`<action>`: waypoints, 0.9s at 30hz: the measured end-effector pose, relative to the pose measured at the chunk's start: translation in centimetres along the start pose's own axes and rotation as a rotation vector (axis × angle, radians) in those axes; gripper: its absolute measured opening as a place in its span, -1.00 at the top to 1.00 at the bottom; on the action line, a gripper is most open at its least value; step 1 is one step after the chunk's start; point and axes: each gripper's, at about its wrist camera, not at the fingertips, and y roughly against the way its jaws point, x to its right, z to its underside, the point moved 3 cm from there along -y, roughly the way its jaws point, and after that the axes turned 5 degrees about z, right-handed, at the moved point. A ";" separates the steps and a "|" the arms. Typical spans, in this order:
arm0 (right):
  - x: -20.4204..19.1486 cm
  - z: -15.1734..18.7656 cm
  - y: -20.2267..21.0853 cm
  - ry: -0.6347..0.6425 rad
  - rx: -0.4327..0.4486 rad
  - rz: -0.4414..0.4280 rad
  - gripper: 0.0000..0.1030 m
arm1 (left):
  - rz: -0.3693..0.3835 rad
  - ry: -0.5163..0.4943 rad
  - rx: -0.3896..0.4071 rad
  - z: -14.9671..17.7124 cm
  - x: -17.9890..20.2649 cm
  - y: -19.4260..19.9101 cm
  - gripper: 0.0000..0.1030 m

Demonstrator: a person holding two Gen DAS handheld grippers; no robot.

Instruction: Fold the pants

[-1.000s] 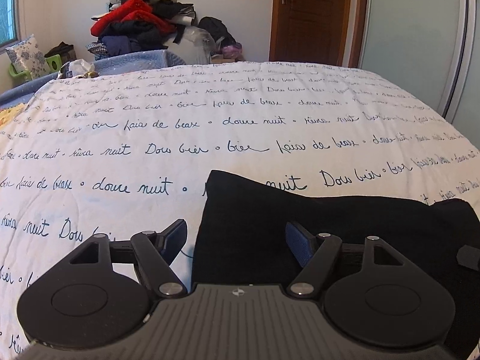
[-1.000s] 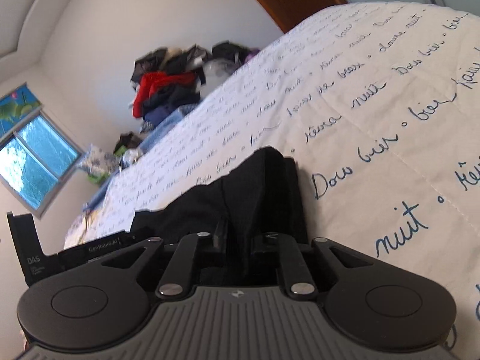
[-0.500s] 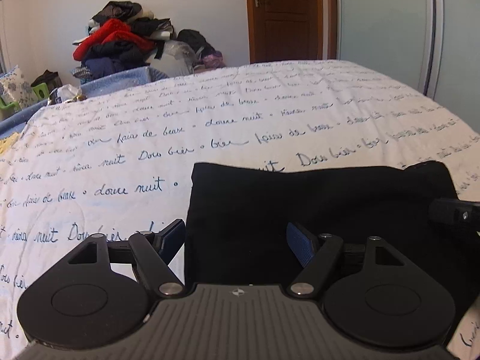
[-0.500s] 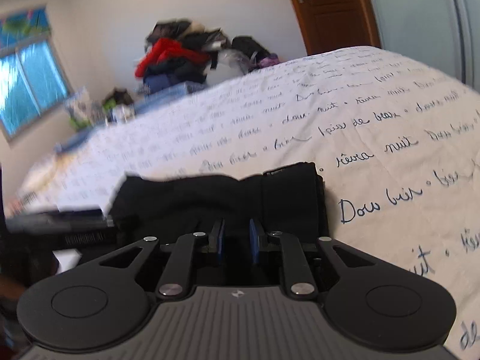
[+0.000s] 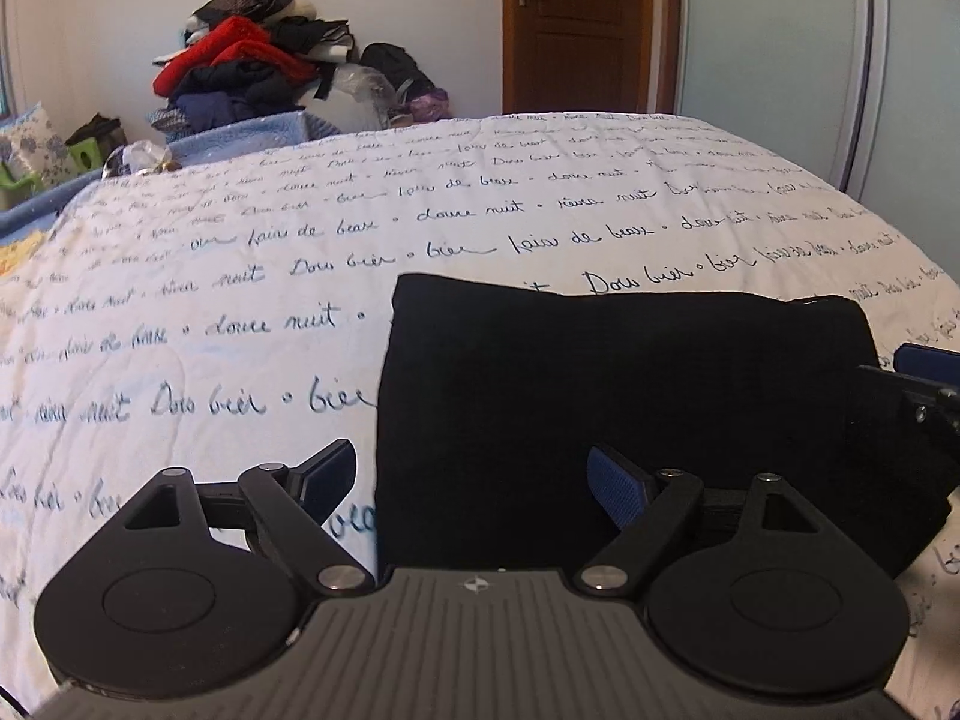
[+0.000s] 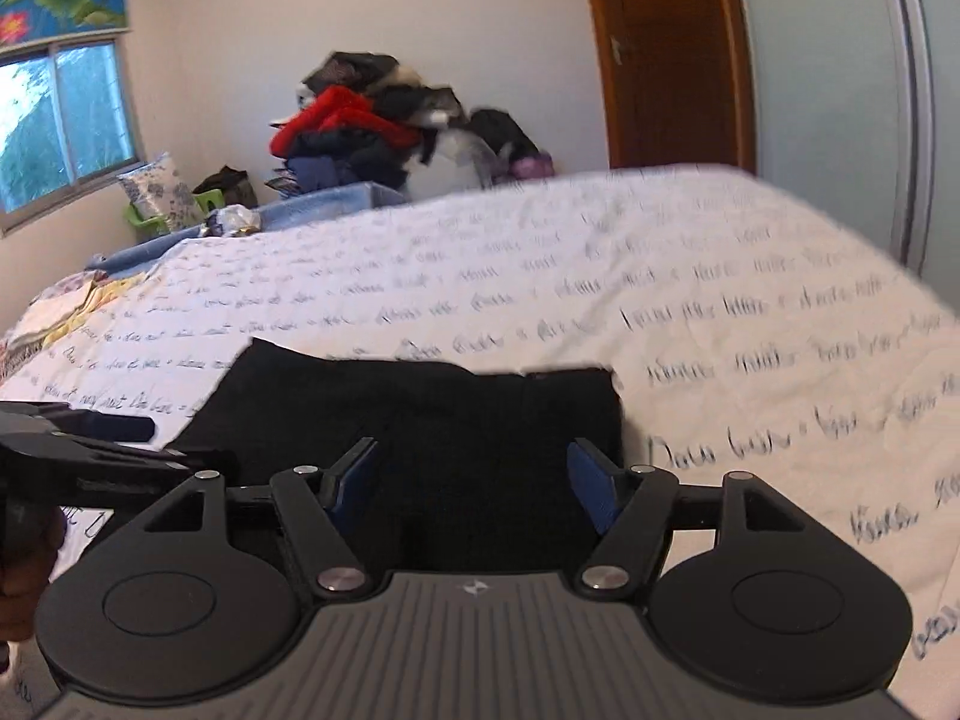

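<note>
Pants (image 5: 624, 408): black, matte, soft cloth folded into a compact rectangular block; it lies flat on the bed, near the edge closest to both grippers. The top face is smooth, the far edge straight with 1 slightly raised corner at its far left.

Pants, right wrist view (image 6: 432, 414): the same block, with a vertical seam or fold line towards its right end; details are soft from blur.

Bed (image 5: 252, 276): covered by a white quilt with puffy stitched panels and rows of dark blue cursive script; the pants sit on it with the quilt showing on the left, far and right sides.

Left gripper (image 5: 471, 477): jaws spread wide and holding nothing. The 2 blue ribbed pads (image 5: 618, 483) are well apart; the left one is over bare quilt beside the pants' left edge, the right one over the black cloth. Whether either touches the fabric, I cannot tell.

Right gripper (image 6: 474, 483): jaws spread wide, gripping nothing, both blue pads over the pants' near part. It shows at the pants' right end in the left wrist view (image 5: 918, 384).

Gripper bodies: black plastic with round discs, metal pivot pins and a grey ridged centre plate.

Clothes heap (image 5: 252, 66): beyond the bed's far side against the pale wall, a rumpled pile of red, black and navy garments.

Door (image 5: 576, 24): brown panelled wood, right of the heap.

Window (image 6: 66, 120): left of the bed, glass with a floral strip above.
</note>
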 end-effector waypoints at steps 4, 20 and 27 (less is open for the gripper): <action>-2.1 0.3 -0.5 0.121 -0.034 0.011 -0.33 | -0.016 0.003 -0.007 0.5 1.0 0.1 -0.73; 0.6 0.5 -0.7 0.028 -0.060 0.038 -0.33 | -0.033 -0.034 0.001 0.5 1.7 0.5 -0.81; -1.3 0.6 0.3 0.077 -0.044 -0.011 -0.33 | -0.043 -0.024 0.000 0.7 1.8 0.5 -0.84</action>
